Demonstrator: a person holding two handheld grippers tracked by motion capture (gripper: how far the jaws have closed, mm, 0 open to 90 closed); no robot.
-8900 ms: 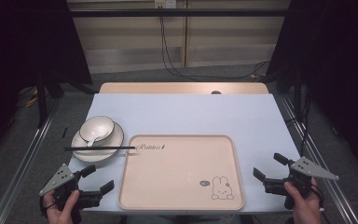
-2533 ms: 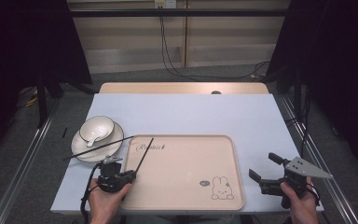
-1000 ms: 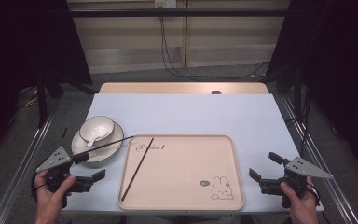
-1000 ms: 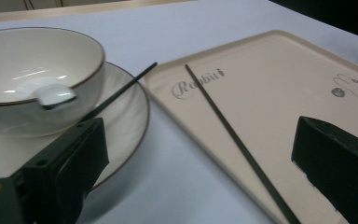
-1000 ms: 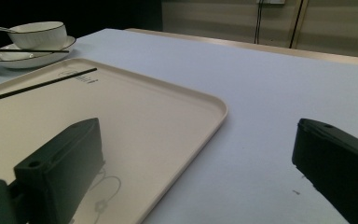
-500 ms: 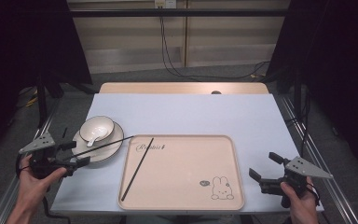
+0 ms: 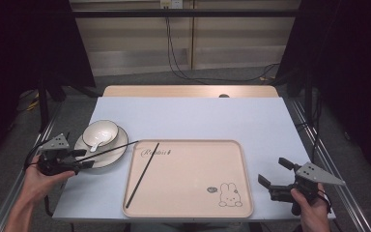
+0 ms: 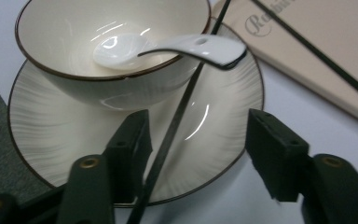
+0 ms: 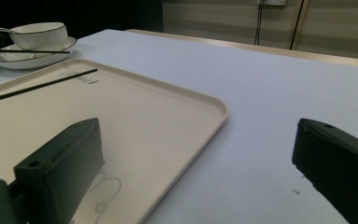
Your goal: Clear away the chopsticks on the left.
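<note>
One chopstick [image 7: 142, 174] now lies on the tray [image 7: 232, 203]; my left gripper [image 8: 196, 154], back at the plate [image 8: 42, 135], straddles the second chopstick [image 8: 175, 126], jaws apart. My right gripper [image 7: 276, 173] waits, jaws apart.

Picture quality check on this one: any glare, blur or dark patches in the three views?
High view: the table is evenly lit, the surroundings fall into deep shadow. Left gripper view: bright glare streaks sit inside the bowl and on the plate; the near jaws are soft. Right gripper view: the jaws are blurred up close, the tray is sharper, and the top left corner is dark.
</note>
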